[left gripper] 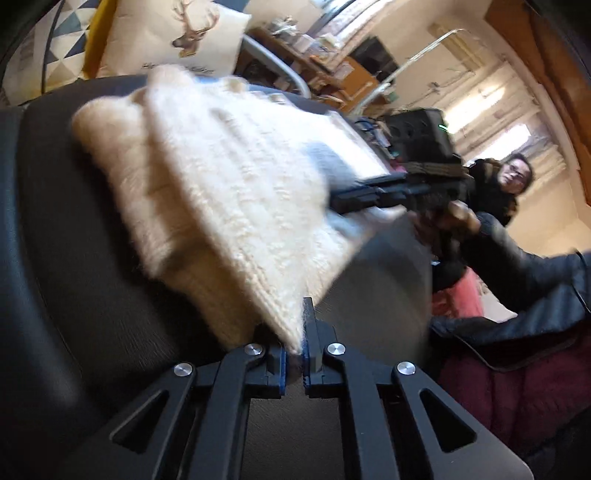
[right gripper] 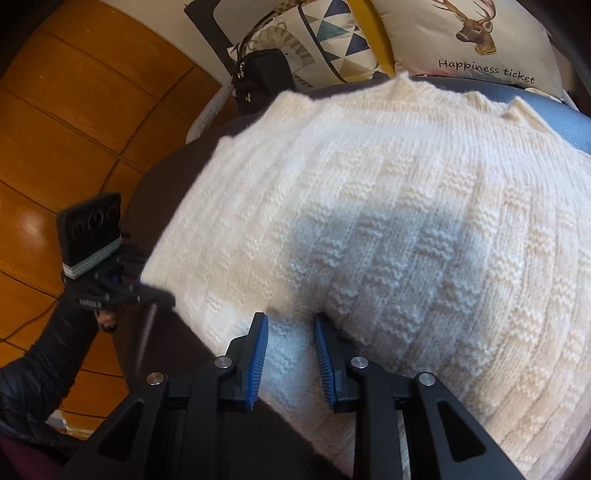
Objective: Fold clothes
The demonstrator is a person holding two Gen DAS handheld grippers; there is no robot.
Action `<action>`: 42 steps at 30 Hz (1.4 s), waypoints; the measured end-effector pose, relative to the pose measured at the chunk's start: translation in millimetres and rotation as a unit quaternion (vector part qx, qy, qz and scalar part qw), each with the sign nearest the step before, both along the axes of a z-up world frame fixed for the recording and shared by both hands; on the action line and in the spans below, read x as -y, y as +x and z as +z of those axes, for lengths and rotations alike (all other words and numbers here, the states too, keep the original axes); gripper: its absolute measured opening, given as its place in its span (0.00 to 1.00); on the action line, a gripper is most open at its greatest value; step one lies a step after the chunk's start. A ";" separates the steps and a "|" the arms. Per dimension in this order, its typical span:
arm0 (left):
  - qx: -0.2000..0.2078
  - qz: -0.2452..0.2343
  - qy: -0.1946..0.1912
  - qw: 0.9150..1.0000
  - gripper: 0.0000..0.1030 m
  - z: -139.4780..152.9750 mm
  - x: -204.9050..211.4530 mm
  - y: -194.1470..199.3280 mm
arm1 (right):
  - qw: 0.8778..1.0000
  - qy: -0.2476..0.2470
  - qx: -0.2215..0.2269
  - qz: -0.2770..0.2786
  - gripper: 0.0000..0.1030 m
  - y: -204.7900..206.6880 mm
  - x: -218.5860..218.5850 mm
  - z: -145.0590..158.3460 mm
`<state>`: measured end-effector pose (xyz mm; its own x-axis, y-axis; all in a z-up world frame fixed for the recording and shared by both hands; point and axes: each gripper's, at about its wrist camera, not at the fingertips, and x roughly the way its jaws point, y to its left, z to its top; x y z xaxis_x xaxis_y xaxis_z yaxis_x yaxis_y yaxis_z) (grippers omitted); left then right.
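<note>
The cream sweater (right gripper: pixel 369 221) fills mid-frame on the dark seat (left gripper: pixel 55 229). The left hand-held gripper (left gripper: pixel 293 354) pinches its corner; the right hand-held gripper (right gripper: pixel 291 354) gapes over it. A thin pinch may slip, spoiling the fold.

The left wrist view sits low, just behind its own jaws, and looks along the dark surface (left gripper: pixel 74 258) toward 1 o'clock, very near the cream sweater (left gripper: pixel 221 192) that fills its middle. The right gripper (left gripper: pixel 354 201) shows at 3 o'clock, with the person beyond it. The right wrist view looks down from above its jaws, close over the sweater (right gripper: pixel 406 229), facing the deer cushion (right gripper: pixel 480 40) at 1 o'clock; the left gripper (right gripper: pixel 147 293) lies at 9 o'clock. Both views share the sweater, the surface and the cushion (left gripper: pixel 177 33).
</note>
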<state>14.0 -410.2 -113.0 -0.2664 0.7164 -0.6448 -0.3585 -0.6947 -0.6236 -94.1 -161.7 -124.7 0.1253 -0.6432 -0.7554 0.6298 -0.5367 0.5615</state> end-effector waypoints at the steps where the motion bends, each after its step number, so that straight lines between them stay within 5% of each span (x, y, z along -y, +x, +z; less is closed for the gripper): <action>1: 0.005 0.000 0.014 1.000 0.04 -0.6 0.0 8.3 | 1.000 0.000 -0.004 0.009 0.24 2.4 -0.4 1.1; 7: 0.063 0.050 0.072 0.994 0.06 -29.7 14.8 27.5 | 0.999 0.025 -0.007 0.045 0.22 7.7 4.5 0.7; 11: 0.066 0.075 0.096 0.990 0.14 -26.3 18.9 30.7 | 0.999 -0.003 -0.001 0.041 0.27 -12.1 24.1 24.5; 15: 0.056 0.090 0.093 0.990 0.17 -20.6 13.8 35.9 | 1.000 -0.017 -0.007 0.024 0.32 -47.8 71.4 36.0; 19: 0.026 0.106 0.057 0.992 0.14 -11.3 4.7 45.5 | 0.999 0.049 -0.010 -0.010 0.35 -77.4 117.0 21.9; 22: 0.043 0.114 0.065 0.990 0.14 -19.7 5.4 43.2 | 0.997 0.081 -0.014 -0.012 0.35 -89.5 141.0 7.5; 24: 0.054 0.121 0.068 0.989 0.14 -25.9 8.9 40.5 | 0.993 0.095 -0.066 0.024 0.33 -80.2 154.3 7.3; 26: 0.043 0.130 0.067 0.988 0.14 -23.7 11.9 43.0 | 0.981 0.123 -0.140 0.052 0.20 -66.0 166.2 10.0; 28: 0.025 0.148 0.069 0.986 0.14 -17.7 13.7 47.9 | 0.977 0.121 -0.164 0.059 0.06 -61.1 169.4 15.6; 30: 0.006 0.168 0.078 0.983 0.14 -10.9 14.2 53.5 | 0.976 0.103 -0.184 0.053 0.06 -60.6 166.3 28.9; 34: 0.035 0.188 0.070 0.979 0.14 -17.5 16.8 50.0 | 0.972 0.111 -0.200 0.044 0.03 -70.5 175.0 30.1; 36: 0.042 0.191 0.070 0.978 0.14 -19.1 17.9 50.3 | 0.972 0.123 -0.194 0.043 0.03 -76.7 176.0 23.9; 40: 0.055 0.199 0.070 0.976 0.15 -22.4 20.0 50.9 | 0.988 0.073 -0.130 0.029 0.25 -85.4 148.7 35.7; 42: 0.062 0.202 0.070 0.975 0.15 -24.1 21.1 51.2 | 0.991 0.074 -0.111 0.018 0.26 -83.6 127.9 38.7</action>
<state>65.2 -431.3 -137.1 -0.4718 0.6517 -0.5938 0.0114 -0.6689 -0.7432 -177.7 -289.6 -86.0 -0.0331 -0.5211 -0.8529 0.7494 -0.5775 0.3238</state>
